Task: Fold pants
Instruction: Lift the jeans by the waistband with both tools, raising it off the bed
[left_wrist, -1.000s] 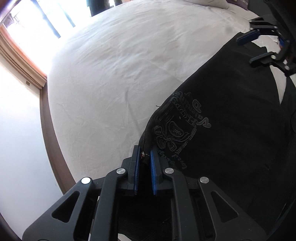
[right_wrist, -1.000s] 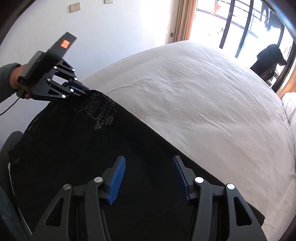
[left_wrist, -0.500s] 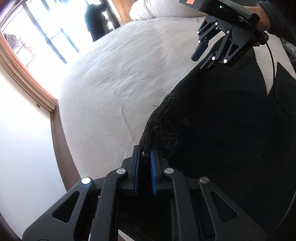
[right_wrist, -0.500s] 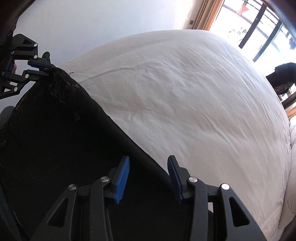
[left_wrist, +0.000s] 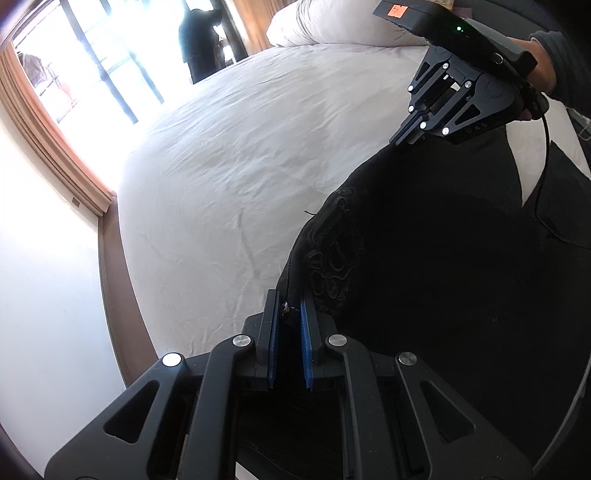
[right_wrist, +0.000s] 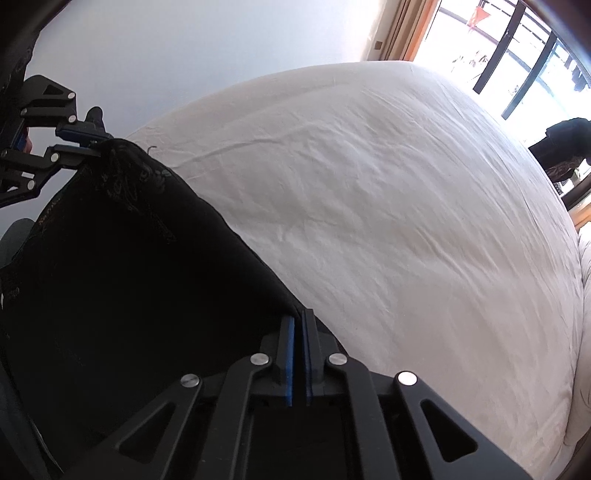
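At the bottom centre of the frame the right gripper (right_wrist: 298, 332) is clamped on the edge of the black pants (right_wrist: 129, 266). At the upper left the left gripper (right_wrist: 96, 142) pinches their far corner. A wrinkled white bed sheet (right_wrist: 388, 206) fills the right side.
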